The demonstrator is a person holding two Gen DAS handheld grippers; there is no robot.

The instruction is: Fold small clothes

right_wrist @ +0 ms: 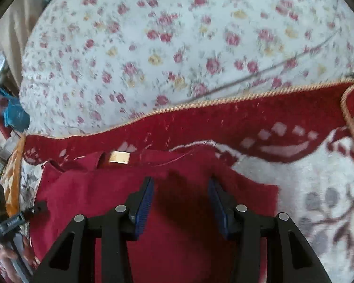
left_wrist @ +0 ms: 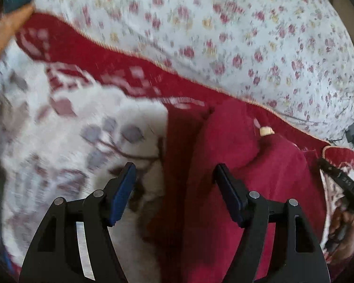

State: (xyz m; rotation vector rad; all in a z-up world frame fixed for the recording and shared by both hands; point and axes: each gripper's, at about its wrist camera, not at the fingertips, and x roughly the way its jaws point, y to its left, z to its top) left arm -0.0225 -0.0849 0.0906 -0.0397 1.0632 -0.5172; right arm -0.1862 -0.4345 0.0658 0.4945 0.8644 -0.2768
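Observation:
A dark red garment [left_wrist: 236, 165] with a small tan label [left_wrist: 266, 131] lies on a red and white patterned blanket [left_wrist: 59, 122]. My left gripper [left_wrist: 174, 172] is open just above the garment's left edge, with nothing between its blue pads. In the right wrist view the same garment [right_wrist: 177, 212] lies flat with its tan label [right_wrist: 119, 157] at the far edge. My right gripper [right_wrist: 180, 185] is open over the garment's middle and holds nothing. Part of the other gripper [right_wrist: 9, 221] shows at the garment's left side.
The blanket's far border [right_wrist: 224, 99] has a tan corded trim. Beyond it lies a white floral sheet [right_wrist: 177, 47]. Blue and mixed clutter [right_wrist: 14, 115] sits at the far left. An orange patterned cloth [right_wrist: 14, 176] lies left of the garment.

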